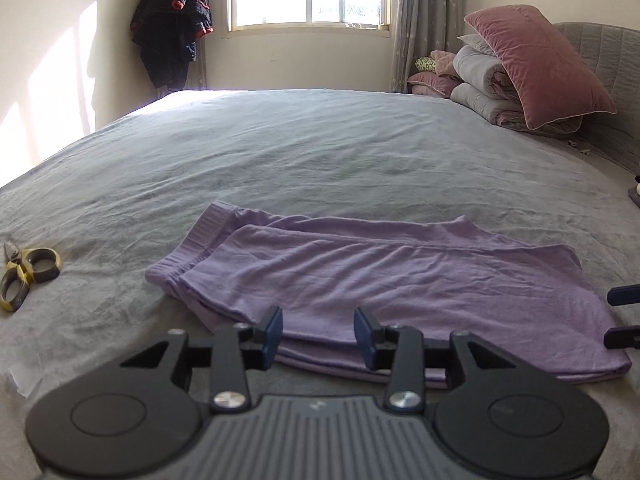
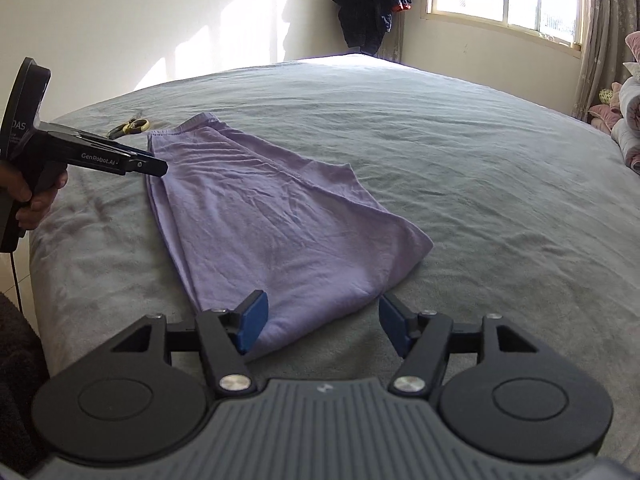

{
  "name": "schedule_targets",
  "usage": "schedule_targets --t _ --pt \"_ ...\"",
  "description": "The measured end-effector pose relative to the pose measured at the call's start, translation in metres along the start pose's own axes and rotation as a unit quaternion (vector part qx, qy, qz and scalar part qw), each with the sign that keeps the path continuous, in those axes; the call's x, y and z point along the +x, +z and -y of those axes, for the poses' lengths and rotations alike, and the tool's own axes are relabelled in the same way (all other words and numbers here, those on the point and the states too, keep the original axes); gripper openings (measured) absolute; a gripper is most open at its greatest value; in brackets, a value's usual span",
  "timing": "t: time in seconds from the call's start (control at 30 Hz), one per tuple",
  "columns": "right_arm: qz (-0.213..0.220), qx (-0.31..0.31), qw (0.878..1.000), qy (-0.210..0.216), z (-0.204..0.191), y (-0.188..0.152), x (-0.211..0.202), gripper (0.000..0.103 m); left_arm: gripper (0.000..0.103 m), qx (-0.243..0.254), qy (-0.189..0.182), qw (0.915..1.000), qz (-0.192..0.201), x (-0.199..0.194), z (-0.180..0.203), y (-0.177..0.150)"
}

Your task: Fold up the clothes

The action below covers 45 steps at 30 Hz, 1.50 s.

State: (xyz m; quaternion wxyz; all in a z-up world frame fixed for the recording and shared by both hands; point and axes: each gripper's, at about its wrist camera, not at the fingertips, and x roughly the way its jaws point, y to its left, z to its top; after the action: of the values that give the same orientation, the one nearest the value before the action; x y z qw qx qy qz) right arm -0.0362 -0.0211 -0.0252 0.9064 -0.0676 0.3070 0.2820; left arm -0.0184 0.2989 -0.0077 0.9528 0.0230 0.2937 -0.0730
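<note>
while both grippers gape, lilac garment lies folded.

The folded pants are light purple. The bed sheet is plain grey. The pillow is dusty pink. The scissors are yellow and grey.

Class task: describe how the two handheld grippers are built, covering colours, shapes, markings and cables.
Both the left gripper and right gripper have black linkage arms, blue finger pads, silver pivot screws and ribbed grey bodies flanked by round black discs. The left shows white "GenRobot.AI" lettering, a pistol grip and a black cable.
</note>
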Motion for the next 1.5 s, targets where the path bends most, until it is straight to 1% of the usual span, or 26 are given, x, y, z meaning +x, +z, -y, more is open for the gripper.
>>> schedule_targets --t 0.07,0.13,0.23,0.3,0.37,0.47,0.53,0.63,0.7,0.8,0.87,0.97,1.03,1.07,1.1,1.13,1.17,1.23,1.3,1.4,1.5 --pt "-0.002 0.049 0.999 0.019 0.009 -0.002 -0.009 0.065 0.045 0.020 -0.029 0.9994 0.000 -0.007 0.020 0.007" --pt "-0.001 0.103 0.994 0.040 0.019 -0.004 -0.017 0.066 0.047 0.052 -0.063 0.9967 -0.003 -0.011 0.047 0.012" --pt "0.005 0.182 0.981 0.069 0.034 -0.008 -0.028 0.066 0.050 0.103 -0.112 0.9883 -0.011 -0.017 0.087 0.014" --pt "0.008 0.222 0.971 0.084 0.043 -0.011 -0.035 0.066 0.051 0.125 -0.139 0.9823 -0.017 -0.018 0.111 0.012" --pt "0.010 0.246 0.965 0.090 0.049 -0.013 -0.040 0.066 0.051 0.137 -0.158 0.9776 -0.026 -0.017 0.135 0.007" --pt "0.010 0.258 0.962 0.085 0.054 -0.015 -0.046 0.066 0.051 0.146 -0.169 0.9737 -0.041 -0.010 0.165 -0.002" --pt "0.012 0.264 0.961 0.084 0.060 -0.015 -0.049 0.066 0.051 0.144 -0.163 0.9746 -0.053 -0.005 0.180 -0.008" --pt "0.015 0.282 0.955 0.086 0.069 -0.014 -0.047 0.066 0.051 0.132 -0.134 0.9796 -0.070 0.004 0.192 -0.016" --pt "0.016 0.305 0.948 0.092 0.079 -0.012 -0.040 0.066 0.051 0.127 -0.108 0.9833 -0.074 0.006 0.196 -0.022" --pt "0.015 0.341 0.933 0.112 0.092 -0.007 -0.021 0.065 0.050 0.121 -0.070 0.9881 -0.063 0.001 0.200 -0.030" --pt "0.011 0.362 0.925 0.119 0.098 -0.003 -0.001 0.062 0.048 0.118 -0.046 0.9904 -0.055 -0.003 0.202 -0.034" --pt "0.013 0.387 0.914 0.119 0.104 0.003 0.026 0.053 0.045 0.113 -0.012 0.9925 -0.044 -0.007 0.205 -0.039" --pt "0.024 0.410 0.904 0.117 0.110 0.004 0.039 0.037 0.042 0.109 0.010 0.9932 -0.038 -0.008 0.206 -0.042" --pt "0.026 0.422 0.899 0.116 0.112 0.004 0.044 0.032 0.037 0.105 0.018 0.9936 -0.037 -0.008 0.207 -0.043" --pt "0.027 0.433 0.893 0.116 0.114 0.004 0.047 0.021 0.027 0.103 0.029 0.9937 -0.036 -0.008 0.208 -0.044" --pt "0.025 0.441 0.890 0.116 0.116 0.003 0.050 0.009 0.019 0.105 0.041 0.9930 -0.033 -0.008 0.211 -0.044" --pt "0.023 0.448 0.886 0.116 0.118 0.001 0.052 0.008 0.009 0.110 0.053 0.9920 -0.031 -0.008 0.215 -0.044" --pt "0.029 0.462 0.878 0.119 0.122 -0.001 0.051 0.007 0.008 0.115 0.066 0.9909 -0.022 -0.011 0.224 -0.044" --pt "0.035 0.471 0.874 0.119 0.125 -0.002 0.047 0.007 0.007 0.123 0.073 0.9896 -0.013 -0.016 0.234 -0.044" --pt "0.040 0.479 0.869 0.121 0.133 -0.007 0.038 0.007 0.007 0.131 0.085 0.9876 -0.009 -0.022 0.249 -0.041" --pt "0.043 0.484 0.865 0.122 0.141 -0.014 0.024 0.007 0.007 0.125 0.084 0.9884 -0.015 -0.026 0.264 -0.038"
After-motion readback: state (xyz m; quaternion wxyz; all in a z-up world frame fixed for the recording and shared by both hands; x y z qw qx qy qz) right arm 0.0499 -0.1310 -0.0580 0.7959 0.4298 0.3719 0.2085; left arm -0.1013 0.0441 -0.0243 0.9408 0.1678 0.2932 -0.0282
